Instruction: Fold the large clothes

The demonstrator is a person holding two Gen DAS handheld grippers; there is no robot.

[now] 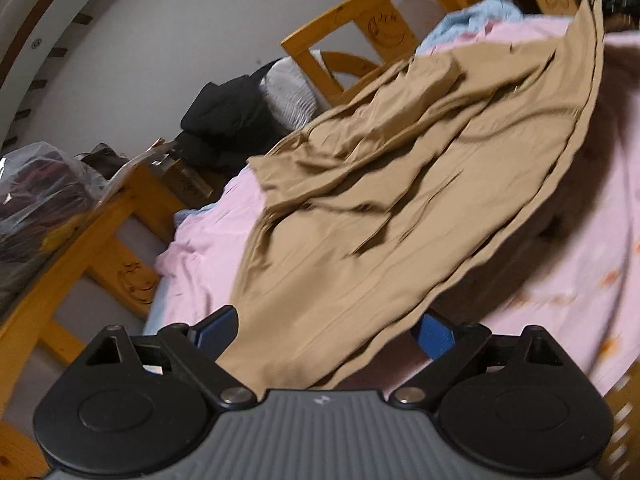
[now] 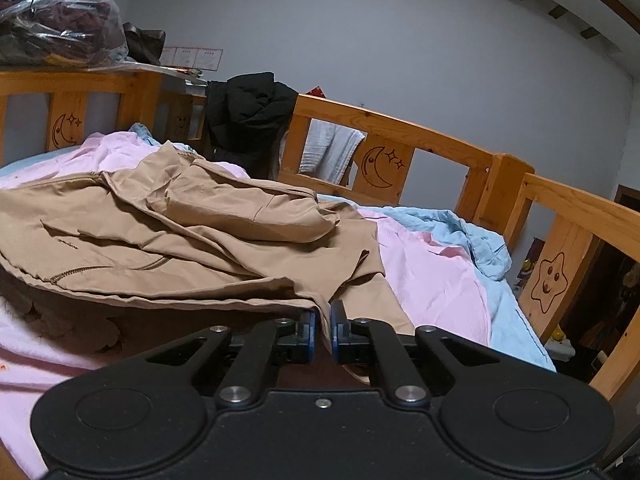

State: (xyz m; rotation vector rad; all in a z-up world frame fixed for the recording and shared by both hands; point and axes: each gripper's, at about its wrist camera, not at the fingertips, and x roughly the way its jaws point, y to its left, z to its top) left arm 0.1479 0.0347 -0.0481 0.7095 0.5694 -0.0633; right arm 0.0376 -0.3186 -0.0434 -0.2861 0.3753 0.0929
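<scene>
A large tan jacket lies crumpled on the pink sheet of a wooden bed. In the left wrist view its near hem runs down between the blue pads of my left gripper, whose jaws stand wide apart and do not press the cloth. The jacket's far edge is lifted off the sheet and casts a dark shadow. In the right wrist view the tan jacket shows a zip and a pocket, and my right gripper is shut on a fold of its hem, held above the pink sheet.
A wooden bed rail with moon and star carvings runs along the far side. Black clothing and a white towel hang over it. A blue blanket lies bunched by the rail. A plastic bag of clothes sits on a ledge.
</scene>
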